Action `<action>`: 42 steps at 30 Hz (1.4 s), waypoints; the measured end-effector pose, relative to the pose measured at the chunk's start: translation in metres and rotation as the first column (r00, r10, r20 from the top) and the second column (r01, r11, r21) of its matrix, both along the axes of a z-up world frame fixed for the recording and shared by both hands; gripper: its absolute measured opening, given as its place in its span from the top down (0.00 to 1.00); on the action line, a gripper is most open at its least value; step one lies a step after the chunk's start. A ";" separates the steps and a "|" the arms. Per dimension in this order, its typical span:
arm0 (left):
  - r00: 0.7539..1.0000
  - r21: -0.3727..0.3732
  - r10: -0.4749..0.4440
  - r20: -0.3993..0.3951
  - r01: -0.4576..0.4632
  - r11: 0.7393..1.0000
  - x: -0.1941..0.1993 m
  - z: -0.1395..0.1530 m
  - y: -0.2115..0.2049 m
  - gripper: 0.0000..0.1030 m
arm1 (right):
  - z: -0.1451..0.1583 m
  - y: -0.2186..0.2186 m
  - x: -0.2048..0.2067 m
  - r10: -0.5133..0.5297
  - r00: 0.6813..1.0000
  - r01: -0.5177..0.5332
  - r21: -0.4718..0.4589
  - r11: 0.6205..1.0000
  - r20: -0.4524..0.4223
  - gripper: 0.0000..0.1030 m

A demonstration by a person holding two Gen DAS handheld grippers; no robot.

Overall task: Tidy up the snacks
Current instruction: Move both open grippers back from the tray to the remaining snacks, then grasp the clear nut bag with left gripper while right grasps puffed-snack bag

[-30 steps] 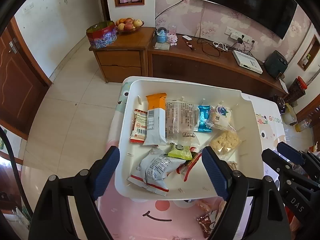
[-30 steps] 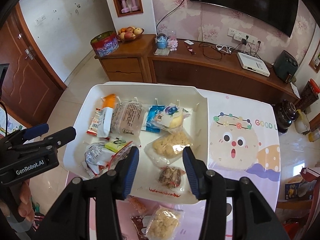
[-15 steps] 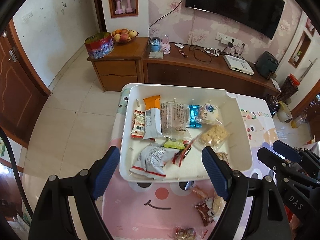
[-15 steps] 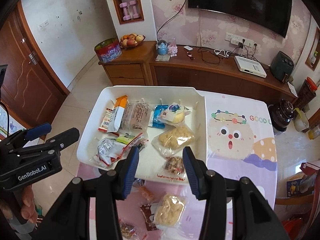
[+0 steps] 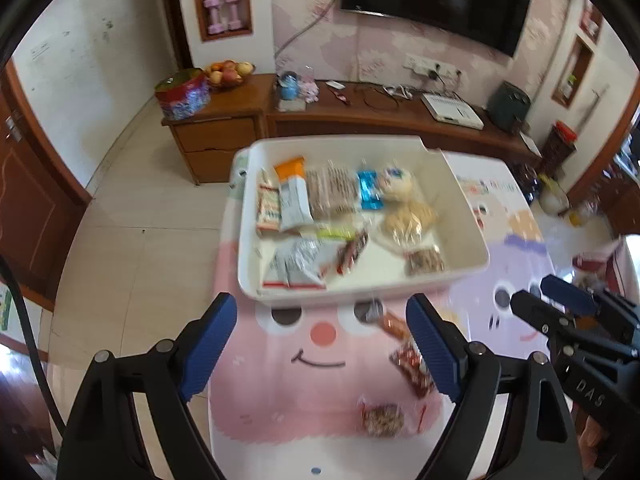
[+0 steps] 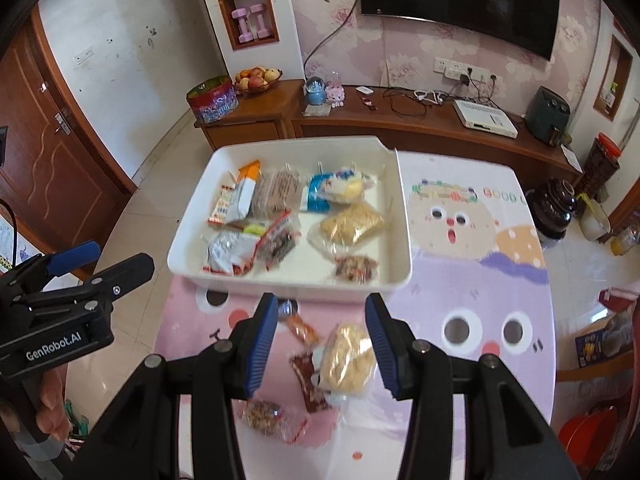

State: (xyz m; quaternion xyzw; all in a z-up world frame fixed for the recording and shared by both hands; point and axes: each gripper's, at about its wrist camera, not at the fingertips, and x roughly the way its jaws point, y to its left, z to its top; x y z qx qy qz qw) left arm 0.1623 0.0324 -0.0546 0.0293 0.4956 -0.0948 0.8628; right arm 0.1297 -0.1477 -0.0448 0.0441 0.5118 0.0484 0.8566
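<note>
Snacks lie in two groups on the cartoon-printed tablecloth [image 6: 472, 280]: a few loose ones close under the claws and the rest in a white tray [image 6: 402, 216] farther off.

Nearest the right gripper [image 6: 322, 338], a clear bag of pale puffed rice cake [image 6: 348, 356] sits on the cloth below and between its blue pads, which stand partly apart and press on nothing. Just left of that bag lies a dark red packet [image 6: 308, 376], with a small orange packet [image 6: 304, 330] a little beyond it and a clear mixed-nut packet [image 6: 272, 416] nearer the camera, to the left.

The left gripper [image 5: 320, 344] hangs wide open over the pink smiling face on the cloth, with nothing between its pads; its jaws have just been opening a touch further. The loose packets lie off its right finger.

Beyond both claws the tray rests on the cloth, holding an orange-topped white packet [image 6: 244, 188], a blue packet [image 6: 316, 192], a silver bag [image 6: 228, 252], another rice cake bag [image 6: 352, 224] and more.

Far behind stand a wooden cabinet [image 6: 248, 120] and a wall television [image 6: 460, 0].
</note>
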 end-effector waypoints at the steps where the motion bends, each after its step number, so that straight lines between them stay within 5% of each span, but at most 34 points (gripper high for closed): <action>1: 1.000 0.004 -0.021 -0.010 0.021 1.000 -0.006 -0.007 -0.001 0.17 | -0.002 -0.001 -0.004 -0.004 1.000 0.004 0.000 1.000 -0.003 0.55; 8: 0.984 0.003 -0.136 -0.115 0.138 0.990 -0.043 -0.062 -0.014 0.17 | -0.041 -0.011 -0.040 -0.069 0.995 0.070 0.017 0.997 -0.073 0.55; 15: 0.938 -0.017 -0.289 -0.193 0.291 0.957 -0.071 -0.123 -0.038 0.17 | -0.077 -0.023 -0.070 -0.119 0.982 0.125 0.031 0.992 -0.146 0.55; 17: 0.913 0.022 -0.366 -0.180 0.376 0.926 -0.080 -0.134 -0.047 0.17 | -0.085 -0.026 -0.075 -0.127 0.979 0.134 0.034 0.990 -0.161 0.55; 24: 0.739 0.219 -0.654 -0.165 0.674 0.706 -0.118 -0.165 -0.071 0.17 | -0.101 -0.036 -0.082 -0.152 0.970 0.163 0.045 0.986 -0.190 0.56; 28: 0.698 0.279 -0.695 -0.172 0.711 0.645 -0.121 -0.178 -0.079 0.17 | -0.108 -0.040 -0.079 -0.159 0.967 0.174 0.059 0.983 -0.201 0.56; 31: 0.707 0.264 -0.684 -0.179 0.704 0.659 -0.115 -0.184 -0.082 0.17 | -0.111 -0.042 -0.072 -0.157 0.968 0.175 0.074 0.982 -0.197 0.56; 42: 0.795 0.076 -0.562 -0.230 0.590 0.804 -0.082 -0.196 -0.084 0.21 | -0.138 -0.042 -0.028 -0.138 0.966 0.172 0.142 0.975 -0.217 0.47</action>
